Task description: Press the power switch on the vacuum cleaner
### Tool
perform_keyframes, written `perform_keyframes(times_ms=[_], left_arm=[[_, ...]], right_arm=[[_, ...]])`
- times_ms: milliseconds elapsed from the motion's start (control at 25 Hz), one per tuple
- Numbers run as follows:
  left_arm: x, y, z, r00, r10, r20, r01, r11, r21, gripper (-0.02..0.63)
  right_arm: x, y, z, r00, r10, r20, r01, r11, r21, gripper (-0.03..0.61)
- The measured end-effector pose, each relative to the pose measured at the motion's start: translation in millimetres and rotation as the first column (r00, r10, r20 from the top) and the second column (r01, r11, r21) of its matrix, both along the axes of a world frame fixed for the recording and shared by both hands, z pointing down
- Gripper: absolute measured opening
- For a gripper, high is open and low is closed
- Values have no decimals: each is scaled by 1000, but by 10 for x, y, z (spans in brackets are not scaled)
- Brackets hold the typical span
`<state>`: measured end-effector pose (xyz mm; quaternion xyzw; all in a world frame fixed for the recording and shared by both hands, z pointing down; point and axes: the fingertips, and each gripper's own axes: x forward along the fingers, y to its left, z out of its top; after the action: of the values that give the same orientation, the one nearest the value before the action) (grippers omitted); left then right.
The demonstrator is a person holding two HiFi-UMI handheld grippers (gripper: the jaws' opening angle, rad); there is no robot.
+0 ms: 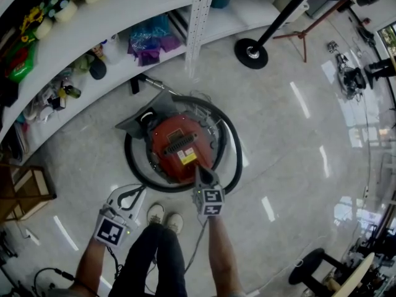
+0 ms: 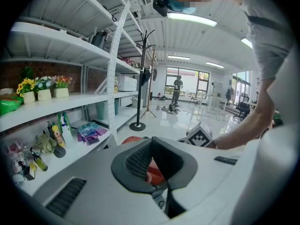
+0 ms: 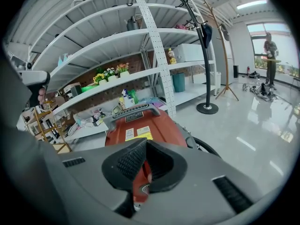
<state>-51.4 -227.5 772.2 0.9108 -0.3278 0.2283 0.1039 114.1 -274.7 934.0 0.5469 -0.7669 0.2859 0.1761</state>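
Observation:
A red canister vacuum cleaner [image 1: 179, 146] stands on the floor, ringed by its black hose [image 1: 233, 148]. My right gripper [image 1: 202, 176] is shut, and its dark tip rests at the vacuum's near edge beside a yellow label [image 1: 187, 157]. In the right gripper view the shut pads [image 3: 146, 144] hang over the red body [image 3: 140, 125], with a small round dark part [image 3: 143, 188] showing just below them. My left gripper [image 1: 130, 198] is shut and empty, held left of the vacuum above the floor. The left gripper view shows its pads [image 2: 152, 143] and a slice of red vacuum [image 2: 133, 138] behind.
White shelving [image 1: 124, 36] with bottles, bags and flower pots curves along the back left. A coat stand's round base [image 1: 250, 53] sits behind the vacuum. My shoes [image 1: 164, 216] stand just before it. A wooden crate [image 1: 28, 190] is at left, and stands and a stool [image 1: 308, 268] are at right.

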Motion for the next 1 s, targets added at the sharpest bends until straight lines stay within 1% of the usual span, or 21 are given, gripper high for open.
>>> perform_keyframes(times_ms=[200, 400, 600, 760, 1000], left_arm=[[-25, 8, 59, 1000, -7, 4, 7, 1000, -18, 8], [-40, 15, 78, 1000, -11, 2, 11, 1000, -18, 8], [-44, 23, 87, 1000, -4, 7, 4, 1000, -22, 8], [-45, 31, 103, 1000, -13, 1, 13, 1000, -26, 8], [-37, 34, 112, 1000, -9, 3, 9, 1000, -29, 8]], right_arm=[[2, -2, 24, 1000, 7, 10, -7, 1000, 1, 12], [27, -15, 59, 1000, 16, 2, -16, 1000, 7, 12], [17, -17, 50, 1000, 20, -6, -20, 1000, -6, 12], [33, -17, 93, 1000, 17, -7, -17, 1000, 5, 12], [37, -24, 80, 1000, 27, 3, -27, 1000, -5, 12]])
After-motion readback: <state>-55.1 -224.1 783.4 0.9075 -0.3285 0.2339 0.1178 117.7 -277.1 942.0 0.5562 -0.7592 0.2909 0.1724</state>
